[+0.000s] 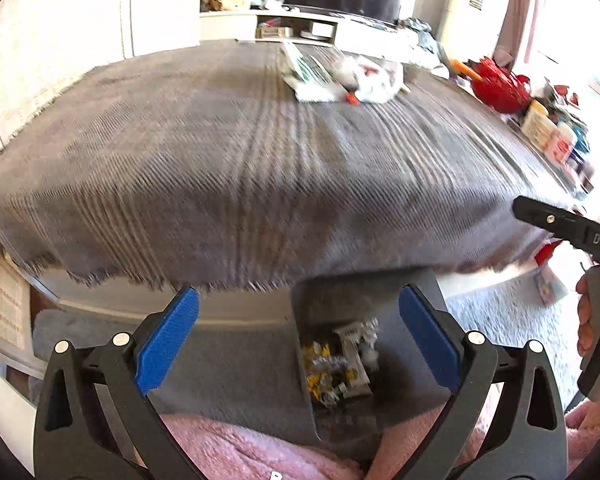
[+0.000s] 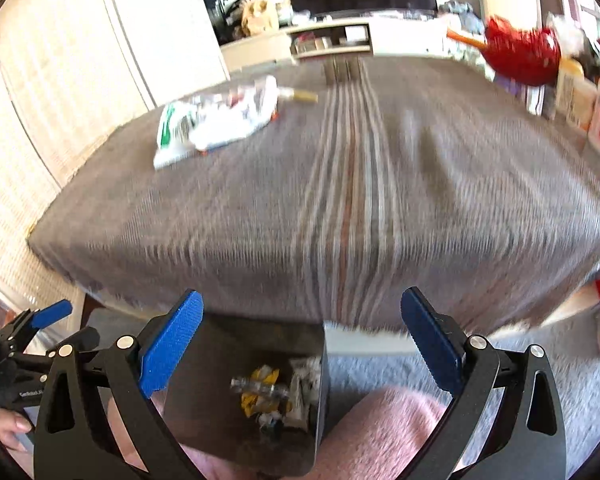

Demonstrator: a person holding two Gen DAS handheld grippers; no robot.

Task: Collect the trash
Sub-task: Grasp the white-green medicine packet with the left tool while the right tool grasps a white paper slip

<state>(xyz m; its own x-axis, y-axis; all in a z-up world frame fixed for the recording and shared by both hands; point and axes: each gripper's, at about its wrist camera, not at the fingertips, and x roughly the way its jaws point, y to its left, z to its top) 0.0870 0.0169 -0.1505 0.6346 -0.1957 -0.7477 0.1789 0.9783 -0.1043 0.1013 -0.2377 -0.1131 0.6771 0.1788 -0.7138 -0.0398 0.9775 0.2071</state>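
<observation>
A pile of white wrappers and crumpled plastic lies at the far side of the grey striped tablecloth; it also shows in the right wrist view, with a small yellowish tube beside it. A dark bin stands on the floor below the table's near edge and holds yellow and white wrappers. My left gripper is open and empty above the bin. My right gripper is open and empty, also above the bin.
A red pot and several jars and bottles stand along the table's right side. A white shelf unit and a dark screen are behind the table. Pink fabric is close below the grippers. Grey carpet covers the floor.
</observation>
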